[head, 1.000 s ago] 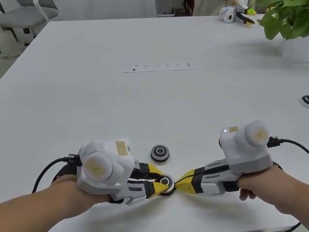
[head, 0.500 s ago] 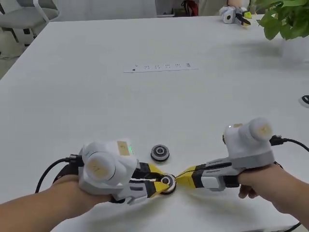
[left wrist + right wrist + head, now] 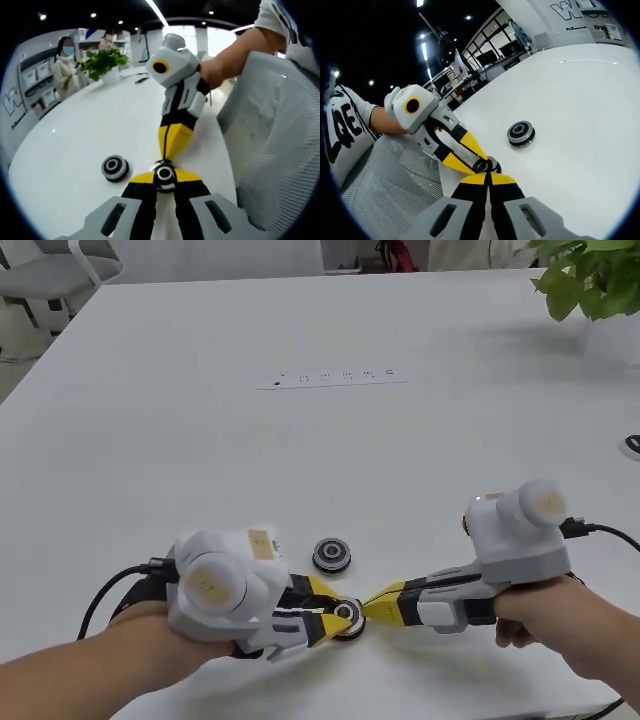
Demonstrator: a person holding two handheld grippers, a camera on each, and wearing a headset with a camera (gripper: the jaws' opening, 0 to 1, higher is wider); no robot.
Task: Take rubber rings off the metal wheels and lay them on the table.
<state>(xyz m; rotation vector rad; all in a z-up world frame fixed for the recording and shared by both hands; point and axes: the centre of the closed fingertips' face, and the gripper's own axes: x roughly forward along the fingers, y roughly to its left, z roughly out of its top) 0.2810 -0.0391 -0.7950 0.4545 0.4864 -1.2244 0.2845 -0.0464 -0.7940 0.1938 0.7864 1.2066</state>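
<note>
My left gripper [image 3: 335,618] [image 3: 164,176] is shut on a small metal wheel [image 3: 345,616] [image 3: 164,172] with a black rubber ring, held just above the table's near edge. My right gripper [image 3: 364,611] [image 3: 489,173] comes in from the right. Its jaws are shut, and the tips pinch the black rim of that same wheel [image 3: 487,165]. In the left gripper view, the right gripper [image 3: 167,156] points down onto the wheel's top. A second wheel [image 3: 331,555] [image 3: 115,167] [image 3: 521,134] with its ring on lies flat on the table just beyond the grippers.
A white power strip [image 3: 332,378] lies across the middle of the white table [image 3: 200,440]. A green plant [image 3: 590,280] stands at the far right corner. People stand beyond the table in the left gripper view. A chair [image 3: 50,275] is at the far left.
The right gripper's body has lifted and tilted slightly while its tips stay on the held wheel. The left gripper and the loose wheel have stayed where they were.
</note>
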